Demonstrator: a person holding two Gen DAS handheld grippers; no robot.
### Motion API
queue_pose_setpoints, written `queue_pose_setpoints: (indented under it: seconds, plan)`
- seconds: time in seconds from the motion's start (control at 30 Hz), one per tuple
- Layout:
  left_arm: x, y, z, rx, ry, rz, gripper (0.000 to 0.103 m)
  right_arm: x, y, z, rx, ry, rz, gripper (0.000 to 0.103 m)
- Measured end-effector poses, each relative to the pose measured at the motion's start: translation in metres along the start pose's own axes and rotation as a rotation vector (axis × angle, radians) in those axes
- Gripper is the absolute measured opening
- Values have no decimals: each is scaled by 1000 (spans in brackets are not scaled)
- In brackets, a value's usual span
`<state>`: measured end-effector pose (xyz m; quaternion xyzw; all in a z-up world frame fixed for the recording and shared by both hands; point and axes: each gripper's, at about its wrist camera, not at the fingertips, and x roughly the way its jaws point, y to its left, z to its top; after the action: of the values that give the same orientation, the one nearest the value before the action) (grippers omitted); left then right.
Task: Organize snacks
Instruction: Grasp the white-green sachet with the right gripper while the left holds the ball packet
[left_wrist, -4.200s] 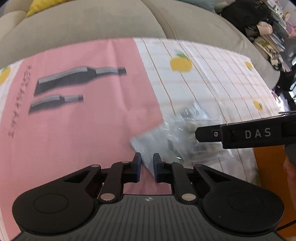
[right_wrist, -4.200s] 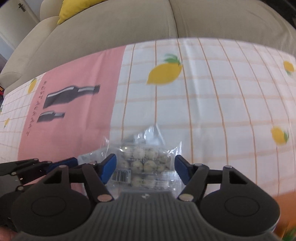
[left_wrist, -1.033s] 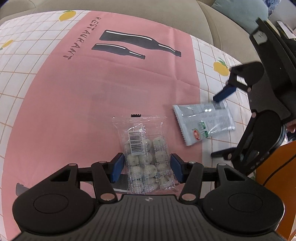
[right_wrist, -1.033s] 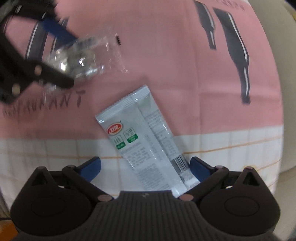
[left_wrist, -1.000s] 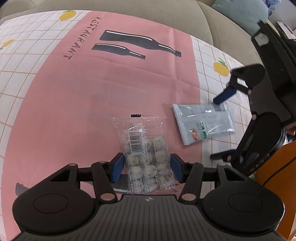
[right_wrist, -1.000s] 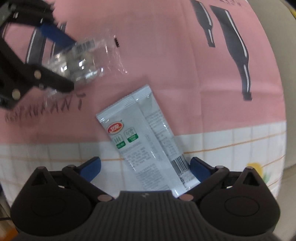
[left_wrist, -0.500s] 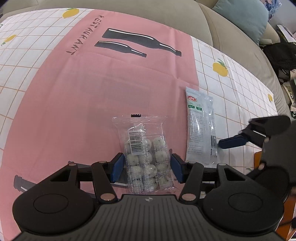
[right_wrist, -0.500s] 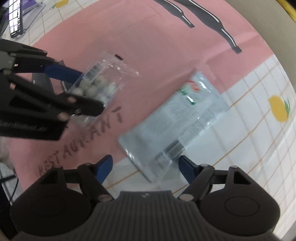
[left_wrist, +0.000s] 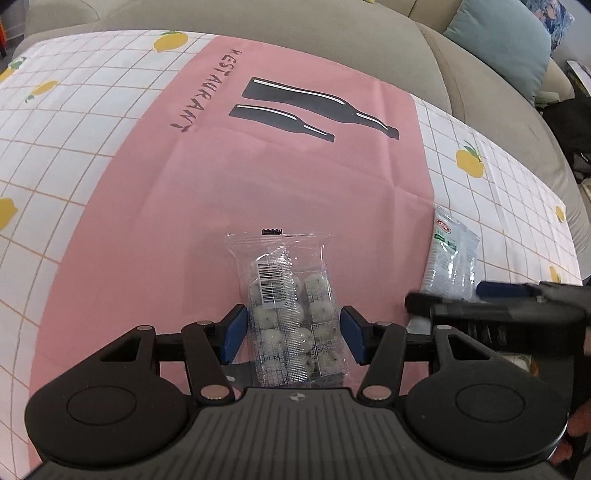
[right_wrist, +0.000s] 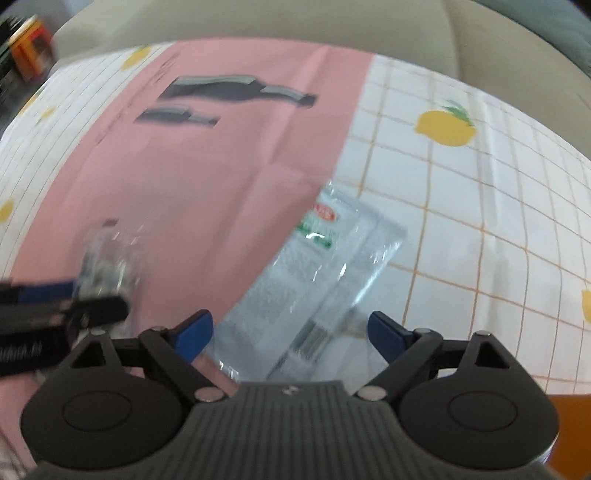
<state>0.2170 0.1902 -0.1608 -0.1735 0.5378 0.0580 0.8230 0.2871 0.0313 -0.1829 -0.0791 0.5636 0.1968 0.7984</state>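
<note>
A clear bag of round white candies (left_wrist: 291, 310) lies flat on the pink part of the cloth, its near end between the open fingers of my left gripper (left_wrist: 293, 330). A pale grey-blue snack packet (right_wrist: 314, 295) with a red and green logo lies across the pink and white border, its near end between the wide-open fingers of my right gripper (right_wrist: 293, 332). The packet also shows in the left wrist view (left_wrist: 452, 258), with the right gripper (left_wrist: 480, 295) over its near end. The candy bag shows blurred at left in the right wrist view (right_wrist: 107, 262).
The cloth (left_wrist: 258, 177) has a pink centre with bottle prints and white checked sides with lemons. A beige sofa (left_wrist: 332, 48) with a teal cushion (left_wrist: 506, 48) stands behind. An orange surface (right_wrist: 569, 435) shows at the right edge.
The right gripper has swung round to face along the packet from its near end, and the packet now lies lengthwise. The left gripper and candy bag have stayed put.
</note>
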Motion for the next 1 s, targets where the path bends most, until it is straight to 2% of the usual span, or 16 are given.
queue_pose_setpoints:
  seconds: [0.1,0.23,0.3,0.43,0.53,0.63,0.7,0.77,1.0]
  plan:
    - [0,-3,0,27,-9,16,64,5,-6,9,130,-9,-47,91]
    - [-1,-2,0,28,-13,18,64,11,-21,22,313,-14,-58,96]
    - [-1,-2,0,21,-13,16,64,14,-18,24,341,-12,-88,95]
    - [-1,-1,0,23,-17,12,64,17,-14,18,396,1,-210,92]
    - [-1,-3,0,28,-17,20,64,12,-14,9,400,-28,-211,94]
    - [-1,-3,0,26,-18,23,64,5,-10,4,346,-57,-200,85]
    - [-1,-3,0,24,-16,24,64,-1,-6,2,298,-77,-186,66]
    - [0,-3,0,25,-14,26,64,-7,-4,-2,264,-86,-177,54]
    - [-3,-6,-7,31,-16,19,61,-20,-13,-22,200,-97,-122,48]
